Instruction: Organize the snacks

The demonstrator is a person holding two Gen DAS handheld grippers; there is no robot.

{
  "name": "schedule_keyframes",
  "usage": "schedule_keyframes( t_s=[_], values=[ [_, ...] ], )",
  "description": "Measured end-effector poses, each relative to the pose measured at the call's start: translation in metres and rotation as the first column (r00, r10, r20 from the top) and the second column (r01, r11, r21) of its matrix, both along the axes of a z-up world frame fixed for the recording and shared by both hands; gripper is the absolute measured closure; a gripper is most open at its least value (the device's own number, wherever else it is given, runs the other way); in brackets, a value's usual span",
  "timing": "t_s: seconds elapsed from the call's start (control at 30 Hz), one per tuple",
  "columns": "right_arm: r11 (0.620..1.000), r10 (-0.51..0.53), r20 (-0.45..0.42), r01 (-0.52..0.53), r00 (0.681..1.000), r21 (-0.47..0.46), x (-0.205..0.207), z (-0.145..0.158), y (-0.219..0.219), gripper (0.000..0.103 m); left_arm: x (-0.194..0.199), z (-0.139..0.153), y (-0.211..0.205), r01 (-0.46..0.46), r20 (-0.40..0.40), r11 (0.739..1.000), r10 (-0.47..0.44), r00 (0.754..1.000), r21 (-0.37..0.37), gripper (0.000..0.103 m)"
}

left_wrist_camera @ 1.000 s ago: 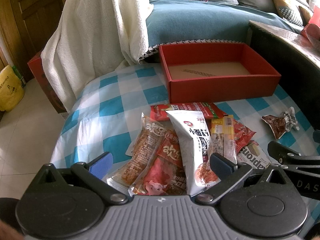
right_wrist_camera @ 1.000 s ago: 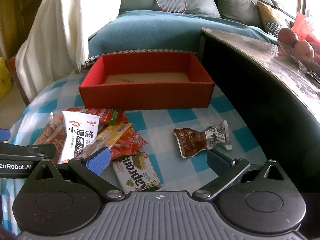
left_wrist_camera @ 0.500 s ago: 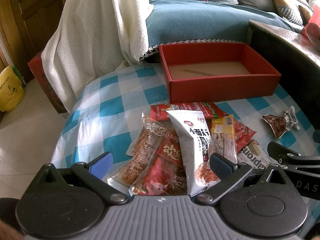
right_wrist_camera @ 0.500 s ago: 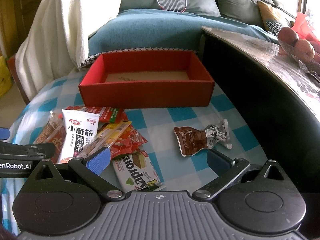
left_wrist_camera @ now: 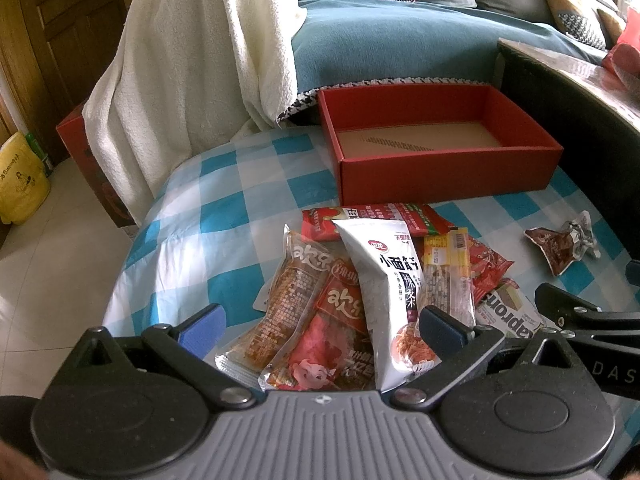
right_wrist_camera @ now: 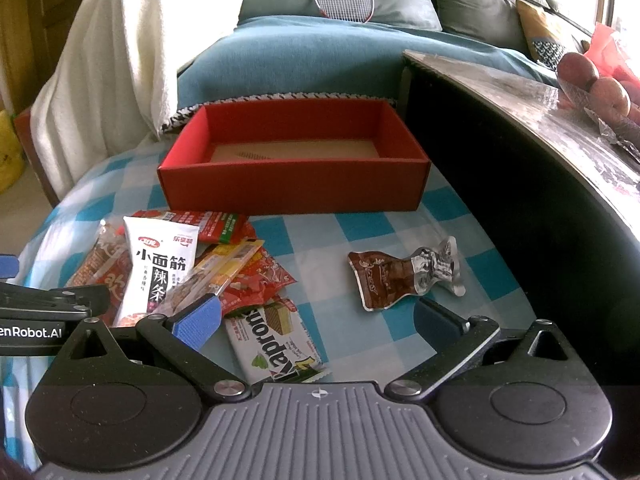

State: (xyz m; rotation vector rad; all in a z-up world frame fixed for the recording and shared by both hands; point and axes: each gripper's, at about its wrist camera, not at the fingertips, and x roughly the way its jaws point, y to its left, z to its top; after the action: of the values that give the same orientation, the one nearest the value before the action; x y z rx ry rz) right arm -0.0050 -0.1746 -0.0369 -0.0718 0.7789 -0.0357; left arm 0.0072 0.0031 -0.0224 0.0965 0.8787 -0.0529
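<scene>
From the left wrist view, the left claw (left_wrist_camera: 320, 328) is spread wide and holds nothing, hanging low over a heap of snack packets on the desk (left_wrist_camera: 192, 216), which wears a blue-and-white checked cloth. Between its fingers lie the white noodle-snack bag (left_wrist_camera: 390, 300), an orange-brown packet (left_wrist_camera: 286, 308) and a red packet with a cartoon pig (left_wrist_camera: 332, 348), all overlapping. Beyond the heap sits the red box (left_wrist_camera: 436, 174), open at the top, with only its bare cardboard floor showing; a long red packet (left_wrist_camera: 376, 216) lies just in front of its near wall. The right claw's arm pokes in from the right edge. From the right wrist view, the right claw (right_wrist_camera: 316, 318) is likewise spread and empty, above the wafer packet (right_wrist_camera: 276, 344), which lies apart from the main heap's left side but touches its edge. A brown foil pouch (right_wrist_camera: 400, 276) rests alone on the cloth, well apart from the others and nearer the dark furniture at right. The red box (right_wrist_camera: 292, 192) again shows nothing inside. By my reading the sorting has barely begun: no snack is in the box, every packet is on the cloth, and each must yet be picked and placed.
</scene>
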Motion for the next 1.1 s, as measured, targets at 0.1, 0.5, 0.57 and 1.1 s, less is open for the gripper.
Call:
schedule_keyframes(
  t_s=[0.1,0.5,0.57,1.1],
  values=[
    [1.000,0.000,0.000,0.000,1.000,0.000,0.0005,0.0000,0.0001,0.000,0.0000,0.0000,-0.0001,0.000,-0.001,1.000,0.000,1.000,0.000,0.004],
    [1.000,0.000,-0.017,0.000,1.000,0.006,0.0013,-0.0017,-0.0003,0.000,-0.0017,-0.0012,0.0021,0.000,-0.001,1.000,0.000,1.000,0.001,0.005],
    [1.000,0.001,-0.018,-0.001,1.000,0.007,0.0013,-0.0017,-0.0004,0.000,-0.0022,-0.0018,0.0017,0.000,-0.001,1.000,0.000,1.000,0.001,0.005],
    [1.000,0.006,-0.059,-0.006,0.998,0.003,-0.0033,-0.0007,0.0015,0.000,-0.0097,-0.0020,-0.0025,0.006,-0.020,1.000,-0.006,1.000,0.005,0.008]
  ],
)
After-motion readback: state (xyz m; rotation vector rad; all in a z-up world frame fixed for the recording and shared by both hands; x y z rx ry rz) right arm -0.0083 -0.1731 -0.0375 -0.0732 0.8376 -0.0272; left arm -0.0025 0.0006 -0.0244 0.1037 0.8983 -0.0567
